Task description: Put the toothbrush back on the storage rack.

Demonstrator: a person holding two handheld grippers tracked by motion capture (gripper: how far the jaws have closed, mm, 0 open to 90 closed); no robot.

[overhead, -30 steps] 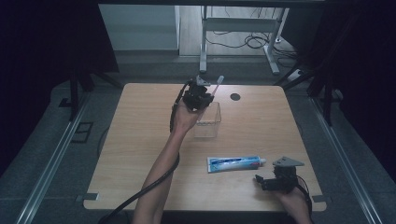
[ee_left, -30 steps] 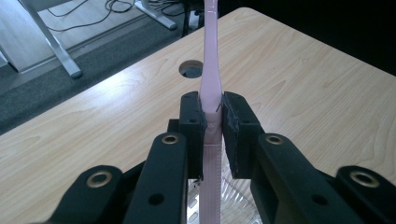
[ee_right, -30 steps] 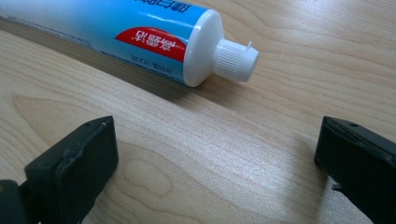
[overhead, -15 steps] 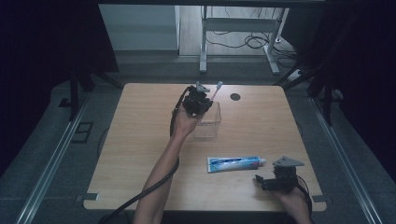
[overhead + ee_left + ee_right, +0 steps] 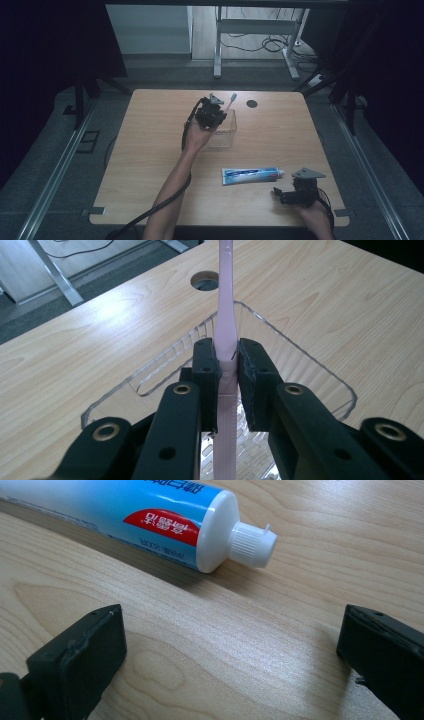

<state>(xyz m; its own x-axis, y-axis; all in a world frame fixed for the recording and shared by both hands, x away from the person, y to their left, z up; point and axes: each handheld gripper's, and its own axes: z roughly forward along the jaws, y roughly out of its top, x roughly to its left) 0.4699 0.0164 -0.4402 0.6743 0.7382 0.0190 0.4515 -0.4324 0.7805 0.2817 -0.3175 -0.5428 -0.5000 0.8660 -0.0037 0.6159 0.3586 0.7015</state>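
My left gripper (image 5: 214, 111) (image 5: 228, 371) is shut on a pale pink toothbrush (image 5: 225, 315) and holds it over a clear plastic box (image 5: 280, 355) (image 5: 222, 131) at the middle of the table. The brush head (image 5: 232, 96) sticks out past the box's far rim, and the handle's lower end reaches down into the box. A blue toothpaste tube (image 5: 250, 175) (image 5: 145, 517) with a white cap (image 5: 252, 542) lies flat near the front. My right gripper (image 5: 286, 195) (image 5: 232, 650) rests open on the wood just short of the cap, nothing between its jaws.
A round cable hole (image 5: 251, 104) (image 5: 206, 280) pierces the wooden table (image 5: 150, 150) beyond the box. Dark floor, a metal table frame (image 5: 252, 30) and cables lie past the far edge. Bare wood spreads left of the box.
My left gripper has sunk a little with the toothbrush, closer to the clear box. The right gripper and the tube have stayed where they were.
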